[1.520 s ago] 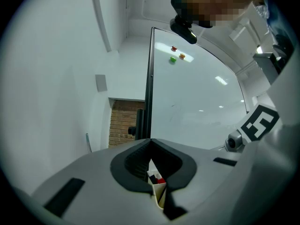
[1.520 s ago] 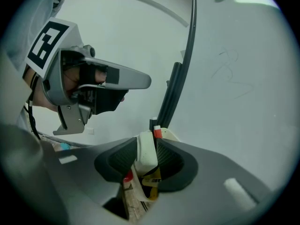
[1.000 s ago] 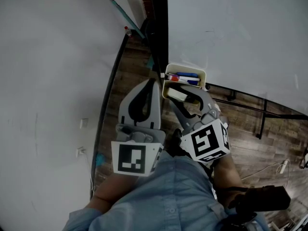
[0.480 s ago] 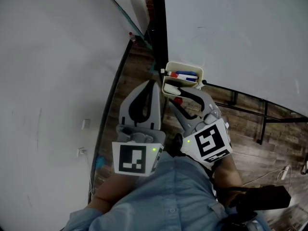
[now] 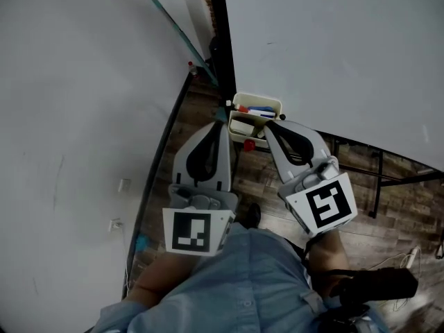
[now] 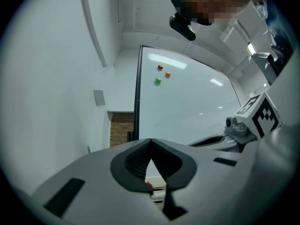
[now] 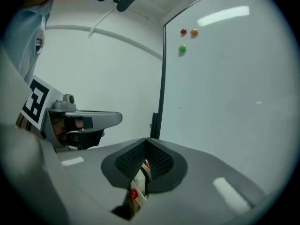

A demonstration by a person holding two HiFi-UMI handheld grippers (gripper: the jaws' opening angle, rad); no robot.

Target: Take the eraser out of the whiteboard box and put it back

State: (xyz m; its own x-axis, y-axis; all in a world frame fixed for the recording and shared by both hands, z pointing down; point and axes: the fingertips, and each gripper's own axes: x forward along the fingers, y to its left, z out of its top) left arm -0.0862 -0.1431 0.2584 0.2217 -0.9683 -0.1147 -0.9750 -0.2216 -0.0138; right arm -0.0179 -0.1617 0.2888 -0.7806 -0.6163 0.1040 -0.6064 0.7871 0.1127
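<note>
Whiteboard box hangs at the lower edge of the whiteboard, above the wooden floor. Markers fill its far compartment. The near compartment holds a pale block, most likely the eraser. Its long axis seems to run left-right along the box, parallel to the board's edge. It's too small to be sure.

Right gripper: jaws fully together, tips meeting in a point, nothing clamped. Its own view shows the same; through the slit under the tips only a bit of the cream box and a red spot show, further off and lower.

Left gripper: jaws also pressed together and empty, confirmed in its own view. It sits just left of the box's left wall.

Key relation: the eraser lies beyond and below both sets of tips, between them. The right tips are at the box's near wall, the left tips just beside it. The right looks better lined up over the near compartment. My read: either gripper must spread its jaws first, then drop in and straddle the eraser's short side, across its long axis.
</note>
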